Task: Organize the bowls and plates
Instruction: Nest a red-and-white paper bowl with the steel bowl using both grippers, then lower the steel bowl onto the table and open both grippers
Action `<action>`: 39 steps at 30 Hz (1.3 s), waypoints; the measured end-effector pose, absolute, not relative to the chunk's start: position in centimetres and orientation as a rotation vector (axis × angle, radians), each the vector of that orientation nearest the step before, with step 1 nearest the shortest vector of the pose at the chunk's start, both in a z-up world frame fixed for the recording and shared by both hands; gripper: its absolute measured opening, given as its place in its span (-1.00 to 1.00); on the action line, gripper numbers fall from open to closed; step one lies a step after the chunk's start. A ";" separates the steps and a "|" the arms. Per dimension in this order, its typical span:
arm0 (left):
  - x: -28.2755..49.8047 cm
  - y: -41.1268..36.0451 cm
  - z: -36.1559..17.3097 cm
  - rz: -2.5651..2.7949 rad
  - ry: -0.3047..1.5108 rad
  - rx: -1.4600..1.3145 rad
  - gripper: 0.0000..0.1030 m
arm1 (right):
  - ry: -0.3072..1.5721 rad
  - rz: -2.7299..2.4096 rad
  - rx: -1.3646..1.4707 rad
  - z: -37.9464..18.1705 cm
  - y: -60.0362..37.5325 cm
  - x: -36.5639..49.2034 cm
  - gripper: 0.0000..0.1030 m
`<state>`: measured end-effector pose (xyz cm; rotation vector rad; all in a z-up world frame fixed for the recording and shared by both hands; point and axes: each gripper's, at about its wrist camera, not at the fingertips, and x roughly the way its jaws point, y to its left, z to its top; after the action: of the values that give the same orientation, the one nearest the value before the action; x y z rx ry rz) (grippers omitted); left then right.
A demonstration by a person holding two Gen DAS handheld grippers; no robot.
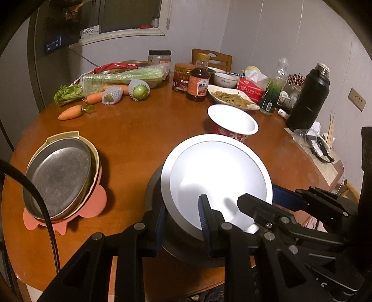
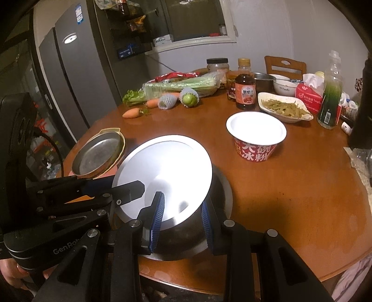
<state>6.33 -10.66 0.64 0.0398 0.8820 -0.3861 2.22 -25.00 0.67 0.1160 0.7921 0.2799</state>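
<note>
Nearest the cameras, a white plate (image 1: 216,176) sits tilted on top of a steel bowl (image 2: 186,230), at the near edge of the round wooden counter (image 1: 139,130). The left gripper (image 1: 181,223) has its fingers clamped on the near rim of the steel bowl, one blue pad outside the wall and one over the plate's edge. The right gripper (image 2: 182,220) likewise grips the bowl rim from the other side, its fingers closed on it.

To the left, near the counter edge, a metal pan (image 1: 60,176) rests tilted inside a cream dish (image 1: 94,160) on a pink mat (image 1: 97,204). Beyond the plate stands a red paper bowl (image 2: 255,137), white inside, just apart from it.

Farther back: carrots (image 1: 69,112), celery (image 1: 121,77), a green fruit (image 1: 140,92) in foam netting, a sauce bottle (image 1: 198,83), jars, an oblong dish of food (image 1: 232,98), a small white bowl (image 1: 225,79), a tissue box (image 1: 252,88), a green bottle (image 1: 274,90) and a black flask (image 1: 309,100).

Behind the counter: a wooden chair (image 1: 211,59), pale walls, a window (image 1: 130,16) and a grey refrigerator (image 2: 69,76).
</note>
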 end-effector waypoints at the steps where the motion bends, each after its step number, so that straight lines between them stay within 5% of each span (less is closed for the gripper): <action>1: 6.3 -10.7 0.6 -0.384 0.884 0.042 -0.48 | 0.796 0.279 0.115 0.6 -25.0 2.2 -0.36; 39: 6.6 -10.9 -0.8 -0.382 0.916 0.042 -0.47 | 0.839 0.233 0.056 -1.2 -24.4 2.6 -0.32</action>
<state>6.63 -10.93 -0.83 0.0416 0.9161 -0.3825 2.63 -24.44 -1.22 0.0561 0.8393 0.2329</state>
